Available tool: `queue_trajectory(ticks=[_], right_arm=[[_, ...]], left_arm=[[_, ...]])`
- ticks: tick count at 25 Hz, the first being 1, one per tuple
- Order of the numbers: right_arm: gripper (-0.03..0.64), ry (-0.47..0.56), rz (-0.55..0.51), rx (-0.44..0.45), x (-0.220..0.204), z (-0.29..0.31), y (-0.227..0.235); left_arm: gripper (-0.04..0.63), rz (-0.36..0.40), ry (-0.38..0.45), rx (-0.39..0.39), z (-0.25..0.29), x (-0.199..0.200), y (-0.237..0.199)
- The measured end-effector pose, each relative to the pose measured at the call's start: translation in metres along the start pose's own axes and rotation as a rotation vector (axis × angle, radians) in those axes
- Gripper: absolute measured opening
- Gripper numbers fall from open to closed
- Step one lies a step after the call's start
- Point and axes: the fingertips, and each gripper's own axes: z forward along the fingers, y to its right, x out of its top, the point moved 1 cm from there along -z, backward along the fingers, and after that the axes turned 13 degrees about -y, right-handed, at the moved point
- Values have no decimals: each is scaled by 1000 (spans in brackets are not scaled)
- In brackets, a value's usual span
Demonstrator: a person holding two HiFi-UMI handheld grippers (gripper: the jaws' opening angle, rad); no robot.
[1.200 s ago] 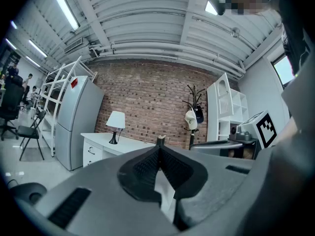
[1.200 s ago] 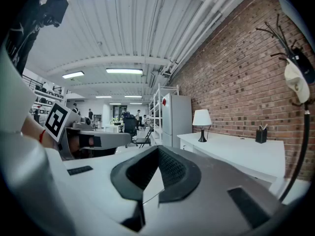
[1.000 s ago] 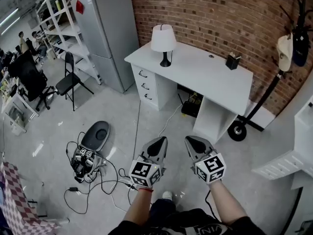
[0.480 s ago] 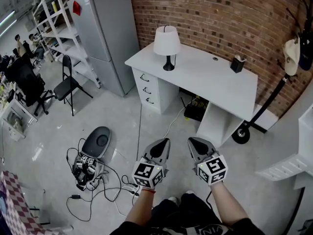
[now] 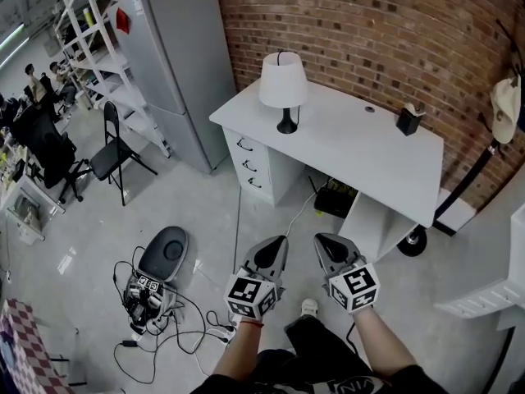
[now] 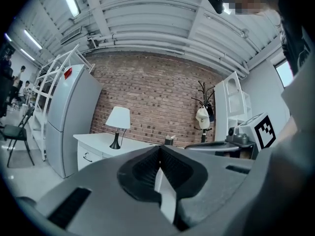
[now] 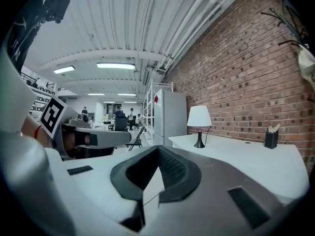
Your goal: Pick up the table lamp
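Red brick wall [image 5: 369,31] and pale grey floor [image 5: 205,195] bound the inspected area. Left gripper [image 5: 277,243]: jaws fully together, ribbed pads meeting along one seam, nothing between them. Right gripper [image 5: 325,241]: same condition, closed and empty. Both are carried side by side, near each other, roughly level and pointed at the desk. This is judged to be a carrying posture for the approach, since nothing within reach needs gripping. The task item, a table lamp with a white conical fabric shade on a slim black stem and black flared base [image 5: 285,97], stands upright on the white rectangular desk [image 5: 361,150]. It sits near the desk's left rear corner, above the drawer stack and close to the wall, probably so that its cord can reach a socket there. The lamp is well apart from both grippers, with open floor between. A small black pen holder [image 5: 408,120] stands towards the far right of the same top, well clear of the lamp. Left of the desk stands a tall grey refrigerator [image 5: 176,56], and further left a black folding chair [image 5: 111,142]. A tangle of black cables [image 5: 164,310] lies on the floor to the left of the grippers, off the direct line to the desk. Assessment: the pick-up has not begun, and the jaws must be opened before either can close on the stem.
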Motion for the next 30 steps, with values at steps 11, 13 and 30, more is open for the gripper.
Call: queue_trajectory(ticks=[11, 13, 30], right_arm=[[2, -29, -12, 58, 31, 92, 79], [2, -30, -14, 67, 36, 105, 91], [2, -41, 14, 94, 46, 179, 153]], left_arm=[[6, -18, -15, 36, 97, 39, -68], [6, -21, -13, 40, 112, 45, -75], [6, -39, -39, 71, 187, 59, -115]])
